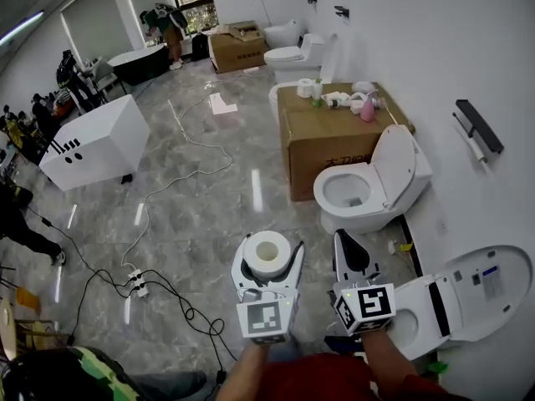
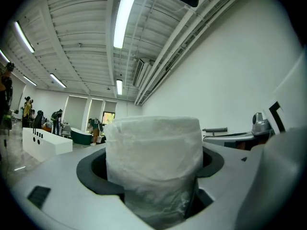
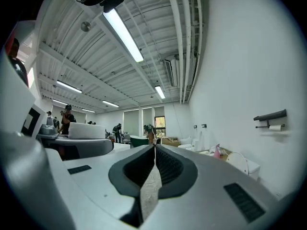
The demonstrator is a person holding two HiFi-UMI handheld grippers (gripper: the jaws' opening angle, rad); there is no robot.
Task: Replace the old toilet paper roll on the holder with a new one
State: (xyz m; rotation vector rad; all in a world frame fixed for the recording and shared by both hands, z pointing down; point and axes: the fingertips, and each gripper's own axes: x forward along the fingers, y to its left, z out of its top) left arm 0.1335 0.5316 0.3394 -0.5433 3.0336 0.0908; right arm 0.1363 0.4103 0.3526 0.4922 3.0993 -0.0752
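A new white toilet paper roll (image 1: 267,256) stands upright between the jaws of my left gripper (image 1: 270,246), which is shut on it. In the left gripper view the roll (image 2: 153,162) fills the gap between the dark pads (image 2: 91,169). My right gripper (image 1: 342,239) is just to its right, shut with nothing in it; its jaws meet in the right gripper view (image 3: 154,148). The black wall holder (image 1: 478,125) hangs on the white wall at the far right, with the old roll (image 1: 476,150) under it. In the right gripper view the holder (image 3: 270,115) and the old roll (image 3: 275,127) are far off.
An open toilet (image 1: 368,186) stands ahead against the right wall, another (image 1: 456,299) is close at my right. A cardboard box (image 1: 334,136) carries bottles and rolls. Cables and a power strip (image 1: 134,282) lie on the floor at left. A white crate (image 1: 92,144) and people stand farther back.
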